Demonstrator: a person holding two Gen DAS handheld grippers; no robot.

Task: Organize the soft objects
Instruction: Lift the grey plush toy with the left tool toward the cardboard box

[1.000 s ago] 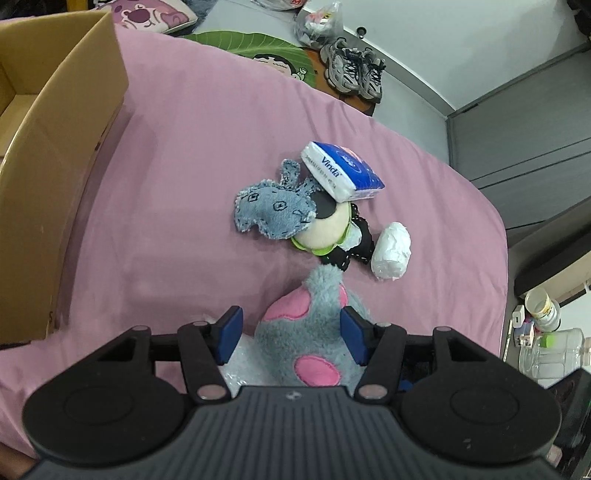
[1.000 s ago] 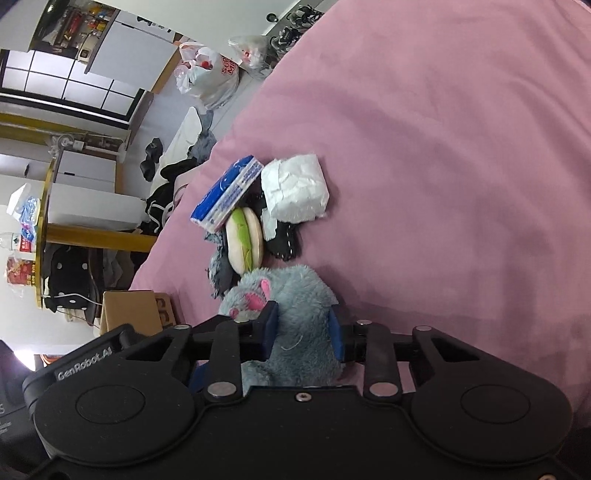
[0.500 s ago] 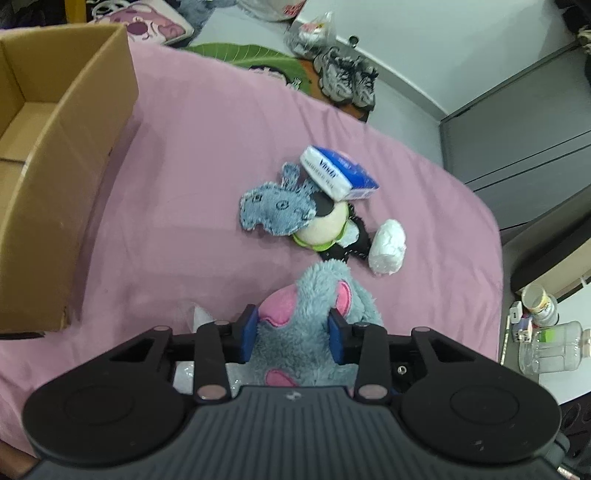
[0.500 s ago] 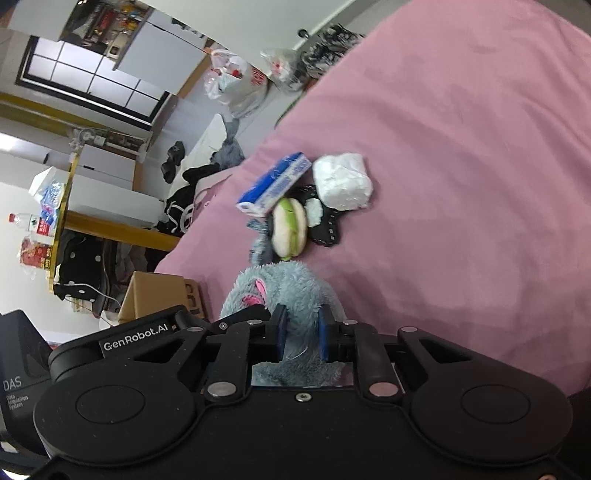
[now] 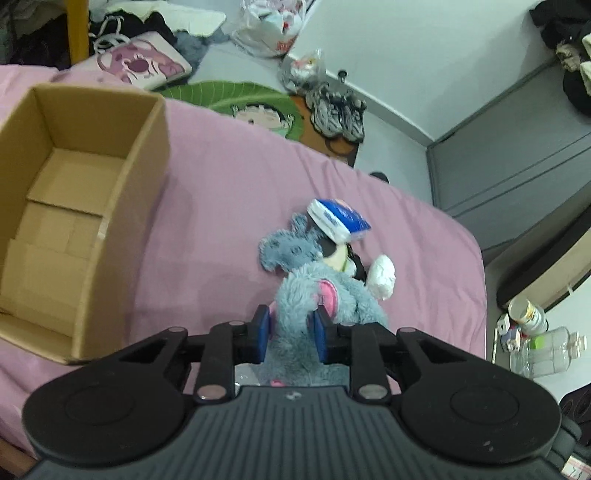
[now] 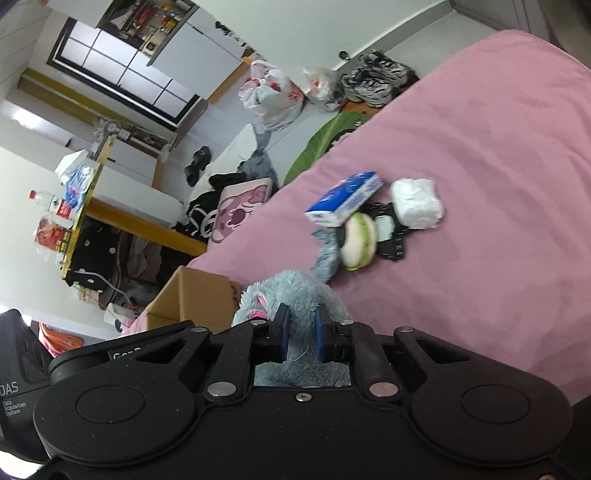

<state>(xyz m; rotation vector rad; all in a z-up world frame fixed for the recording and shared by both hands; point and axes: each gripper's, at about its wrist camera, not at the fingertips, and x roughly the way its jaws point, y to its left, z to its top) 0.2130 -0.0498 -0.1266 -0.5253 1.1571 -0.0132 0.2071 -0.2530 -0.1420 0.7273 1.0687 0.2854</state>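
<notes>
Both grippers are clamped on the same fluffy grey plush toy (image 5: 317,295), which has pink patches and is held up off the pink bed (image 5: 221,192). The left gripper (image 5: 290,334) has its jaws pressed into the fur on either side of a narrow part of the toy, and the right gripper (image 6: 300,334) has its jaws squeezed just as tightly on another part of the body, so that the fur bulges out above the blue pads (image 6: 282,332). Beyond the held toy, a small heap of soft things lies together on the bed: a flat grey-blue stuffed animal (image 5: 286,247), a blue and white tissue pack (image 5: 338,221) tilted on top of the heap, a round cream and green cushion-like toy (image 6: 357,240) standing on its edge, a black piece of fabric (image 6: 391,236) under it, and a white wrapped bundle (image 6: 417,203) touching the black piece. An open cardboard box (image 5: 122,206) sits on the bed to the left of the heap, well apart from it; nothing is visible inside it. Past the bed's far edge, on the floor, are a green leaf-shaped mat (image 5: 229,96), a pair of sneakers (image 5: 338,112) and a white plastic bag (image 5: 266,33).
</notes>
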